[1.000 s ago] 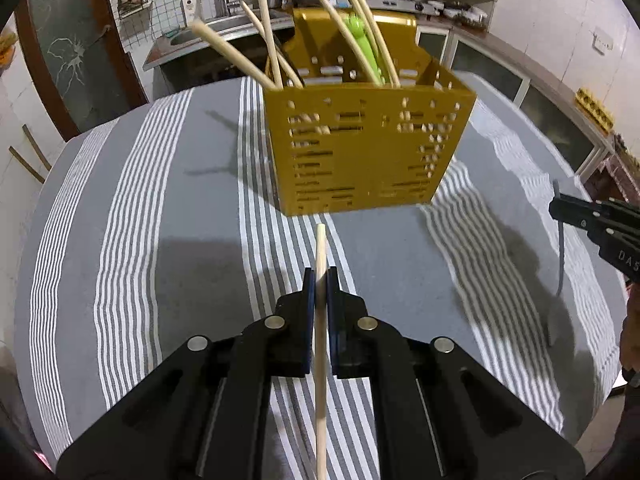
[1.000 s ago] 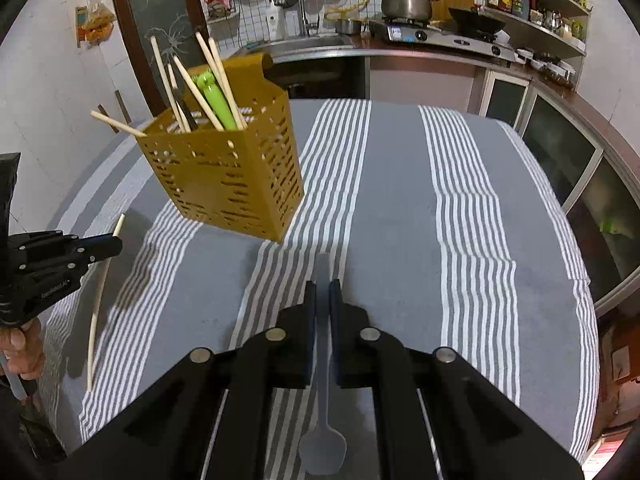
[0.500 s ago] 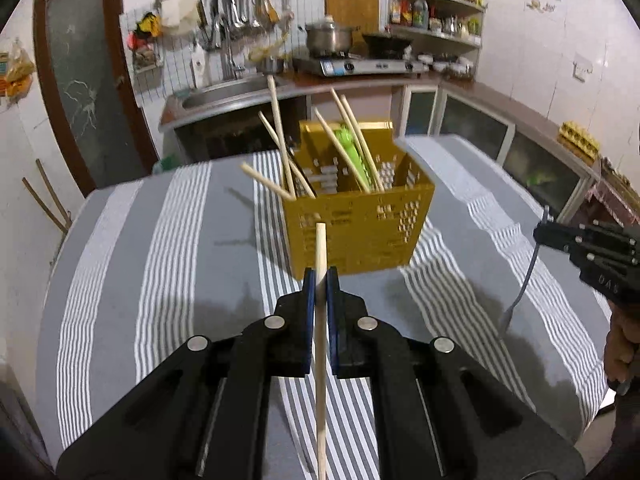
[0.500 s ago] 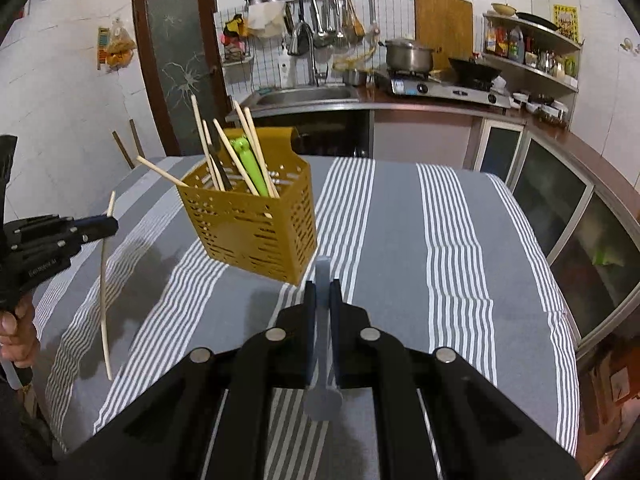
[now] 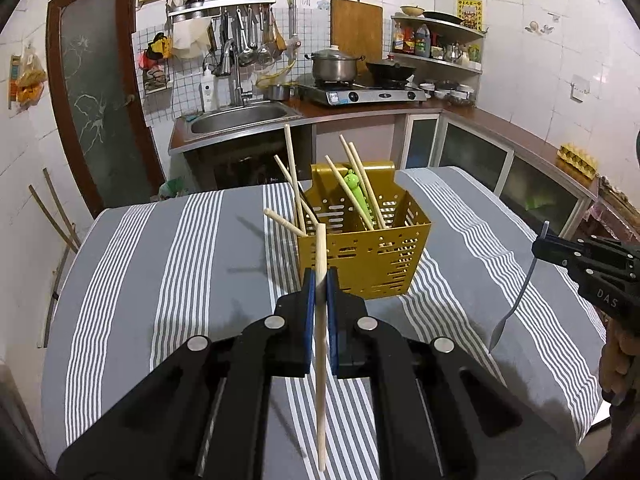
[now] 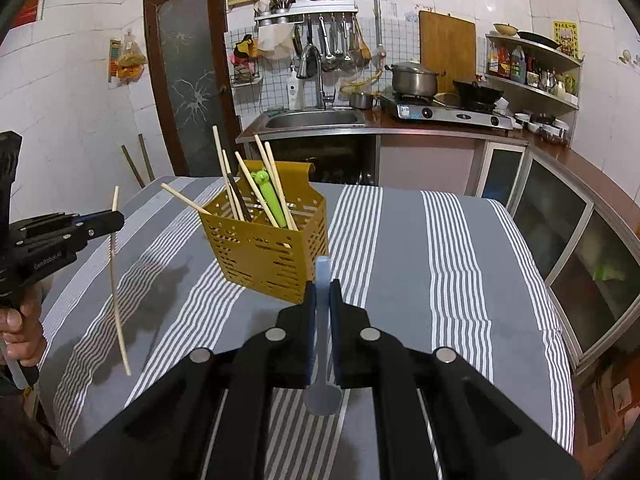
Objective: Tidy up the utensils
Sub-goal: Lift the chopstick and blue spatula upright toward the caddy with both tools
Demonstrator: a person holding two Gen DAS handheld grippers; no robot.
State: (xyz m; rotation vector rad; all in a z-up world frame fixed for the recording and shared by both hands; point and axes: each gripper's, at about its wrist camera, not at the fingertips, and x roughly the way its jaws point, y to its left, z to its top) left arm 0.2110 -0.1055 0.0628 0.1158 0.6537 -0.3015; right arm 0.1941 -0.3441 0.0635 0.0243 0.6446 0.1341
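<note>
A: What could go wrong here?

B: The left hand-held gripper (image 5: pixel 319 280) is clamped on a wooden chopstick (image 5: pixel 320 360) near its upper end, so most of the stick hangs below the jaws. I'd judge it could swing, pivot in the pads, or catch the rim of the yellow utensil caddy (image 5: pixel 372 256) on the way in

A: And the other side?

B: The right hand-held gripper (image 6: pixel 322 292) is closed on the handle of a grey spoon (image 6: pixel 322 396), bowl hanging down. The chopsticks (image 6: pixel 276 184) already leaning in the caddy could block either entry

A: Where is the caddy relative to them?

B: It stands on the striped worktop (image 5: pixel 192 264), ahead of and below both grippers, apart from both; the held utensils are clear of the cloth
</note>
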